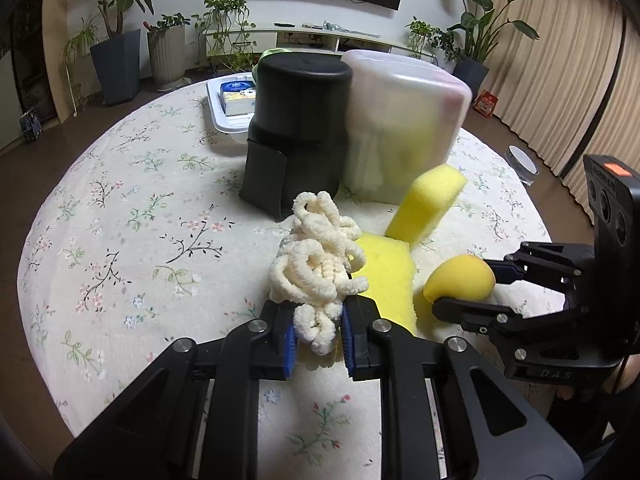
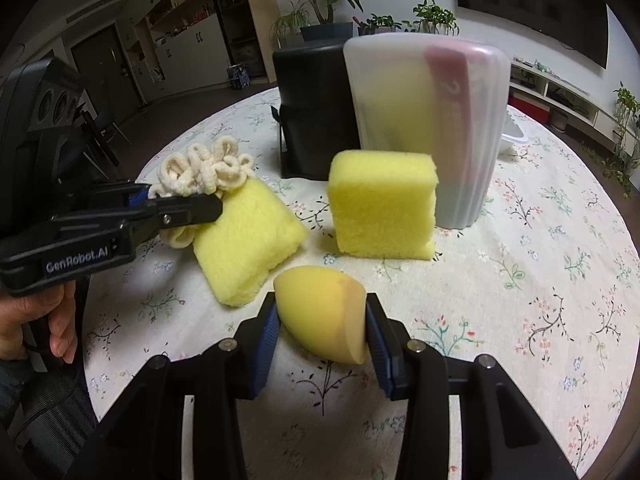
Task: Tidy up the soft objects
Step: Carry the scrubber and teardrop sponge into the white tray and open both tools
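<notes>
My left gripper [image 1: 318,342] is shut on a cream chenille scrunchie bundle [image 1: 316,268], whose loops bulge out above the blue pads; the same bundle [image 2: 204,170] shows in the right wrist view. My right gripper [image 2: 322,328] is shut on a yellow egg-shaped makeup sponge [image 2: 322,312], seen from the side [image 1: 460,278] in the left wrist view. A flat yellow sponge [image 2: 248,236] lies on the floral tablecloth beside the scrunchie. A thick yellow sponge block [image 2: 384,208] stands on edge in front of the containers.
A black bin [image 1: 298,120] and a frosted translucent container [image 1: 404,124] holding yellow and pink items stand side by side at the table's middle. A white tray [image 1: 230,114] with a tissue pack sits behind them. A person's hand [image 2: 36,320] grips the left tool.
</notes>
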Available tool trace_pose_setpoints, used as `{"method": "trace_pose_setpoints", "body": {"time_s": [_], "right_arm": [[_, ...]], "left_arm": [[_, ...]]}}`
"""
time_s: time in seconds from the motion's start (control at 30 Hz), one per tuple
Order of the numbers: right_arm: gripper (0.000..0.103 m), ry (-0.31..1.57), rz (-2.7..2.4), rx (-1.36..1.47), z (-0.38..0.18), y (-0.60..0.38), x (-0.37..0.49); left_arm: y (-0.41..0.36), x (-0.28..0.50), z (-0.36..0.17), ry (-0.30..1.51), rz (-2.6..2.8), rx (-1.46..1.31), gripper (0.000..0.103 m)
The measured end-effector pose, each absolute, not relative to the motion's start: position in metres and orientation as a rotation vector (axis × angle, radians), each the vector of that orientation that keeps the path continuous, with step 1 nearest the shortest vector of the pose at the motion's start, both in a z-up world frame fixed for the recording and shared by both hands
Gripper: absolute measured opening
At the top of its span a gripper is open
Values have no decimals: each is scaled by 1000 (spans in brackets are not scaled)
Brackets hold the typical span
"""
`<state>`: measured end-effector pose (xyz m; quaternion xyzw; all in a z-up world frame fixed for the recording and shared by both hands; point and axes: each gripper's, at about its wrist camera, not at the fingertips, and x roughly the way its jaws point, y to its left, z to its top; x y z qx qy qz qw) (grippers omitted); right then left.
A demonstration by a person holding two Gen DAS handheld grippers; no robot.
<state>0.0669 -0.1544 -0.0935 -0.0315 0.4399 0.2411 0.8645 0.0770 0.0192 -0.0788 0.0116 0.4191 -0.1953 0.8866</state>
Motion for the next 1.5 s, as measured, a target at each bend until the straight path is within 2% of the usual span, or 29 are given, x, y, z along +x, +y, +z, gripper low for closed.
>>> {"method": "trace_pose_setpoints", "body": {"time_s": [0.37, 0.87, 1.5], "right_arm": [[44, 907, 497, -60, -82, -159, 59], [44, 905, 490, -68, -70, -168, 53], [45, 915, 423, -88, -43, -225, 65]], "left_arm": [[31, 55, -61, 838, -427, -80, 16], [32, 42, -56, 855, -423, -72, 16], [42, 51, -41, 897, -439, -37, 16]]}}
